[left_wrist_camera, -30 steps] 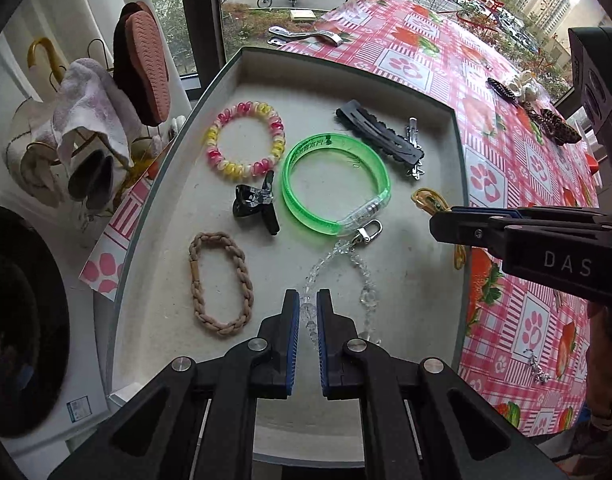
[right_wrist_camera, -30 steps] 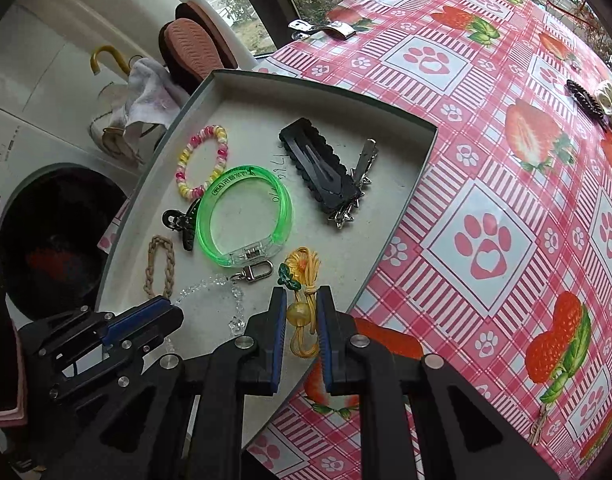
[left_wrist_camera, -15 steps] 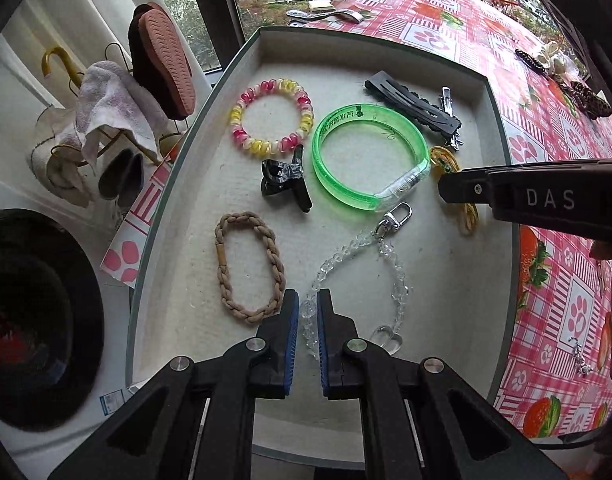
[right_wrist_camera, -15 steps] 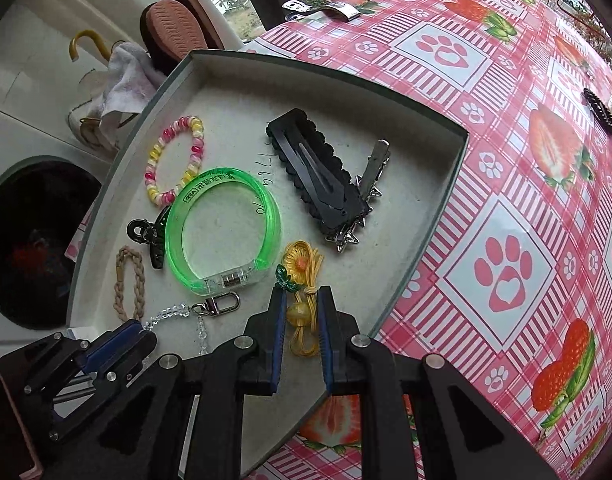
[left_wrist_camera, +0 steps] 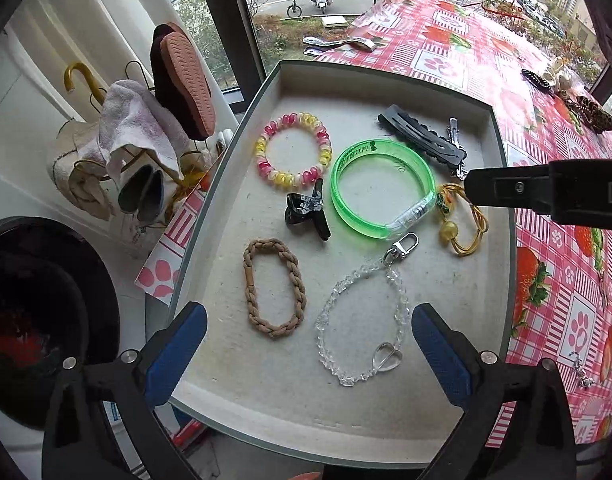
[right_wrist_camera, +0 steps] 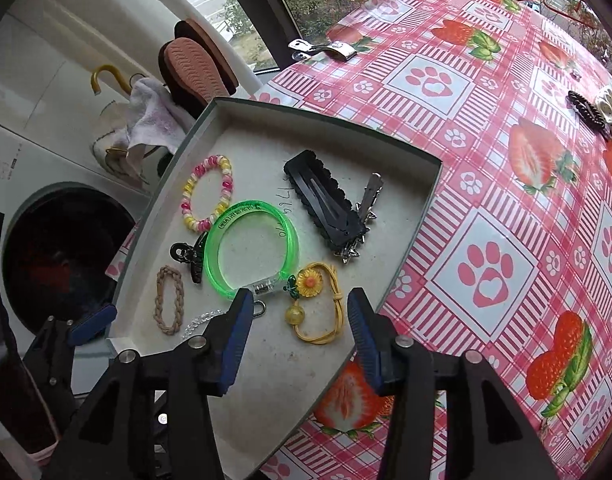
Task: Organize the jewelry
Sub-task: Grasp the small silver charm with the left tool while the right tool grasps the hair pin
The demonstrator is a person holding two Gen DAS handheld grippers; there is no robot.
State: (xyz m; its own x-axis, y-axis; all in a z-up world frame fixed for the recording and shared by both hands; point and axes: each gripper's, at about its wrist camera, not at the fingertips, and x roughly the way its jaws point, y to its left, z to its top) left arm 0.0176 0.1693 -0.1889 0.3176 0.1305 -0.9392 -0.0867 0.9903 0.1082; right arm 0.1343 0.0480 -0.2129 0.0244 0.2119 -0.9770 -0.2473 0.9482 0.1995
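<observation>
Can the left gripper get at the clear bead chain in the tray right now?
Probably yes. The left gripper is open, its fingers either side of the clear bead chain, which lies flat in the tray with nothing covering it.

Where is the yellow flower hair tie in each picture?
Left wrist view: the yellow flower hair tie lies at the right side of the tray, just under the other arm.
Right wrist view: it lies low in the middle, between the open right tongs.
Shared landmark: the green bangle sits right beside it in both views.
</observation>
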